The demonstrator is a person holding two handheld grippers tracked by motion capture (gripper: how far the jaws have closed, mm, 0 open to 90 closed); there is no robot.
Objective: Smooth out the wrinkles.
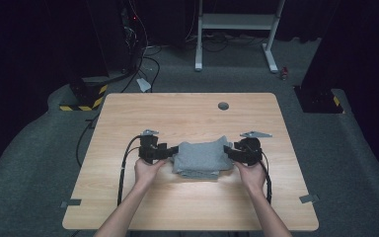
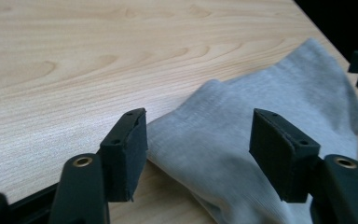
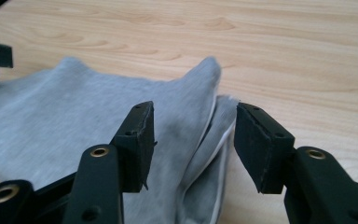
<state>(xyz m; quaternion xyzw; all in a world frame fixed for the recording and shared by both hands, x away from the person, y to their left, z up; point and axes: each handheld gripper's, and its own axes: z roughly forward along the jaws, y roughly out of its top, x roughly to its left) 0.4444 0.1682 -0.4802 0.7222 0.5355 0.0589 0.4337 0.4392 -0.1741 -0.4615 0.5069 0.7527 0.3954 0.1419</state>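
With both grippers' fingers held open at 9 (image 1: 164, 152) and 3 o'clock (image 1: 231, 151) of the folded cloth (image 1: 201, 157) at mid-bench (image 1: 187, 113), only its top layer may be pinched, so the fold could be pulled apart.

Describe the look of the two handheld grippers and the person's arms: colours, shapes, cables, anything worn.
The left gripper and right gripper are black and blocky. Each carries a grey three-cornered plate on top and trails a black cable toward the table's near edge. In the gripper views, each jaw ends in a flat rectangular black pad, with brass-coloured rivets at the joints. The forearms are bare, with no sleeves or gloves visible.
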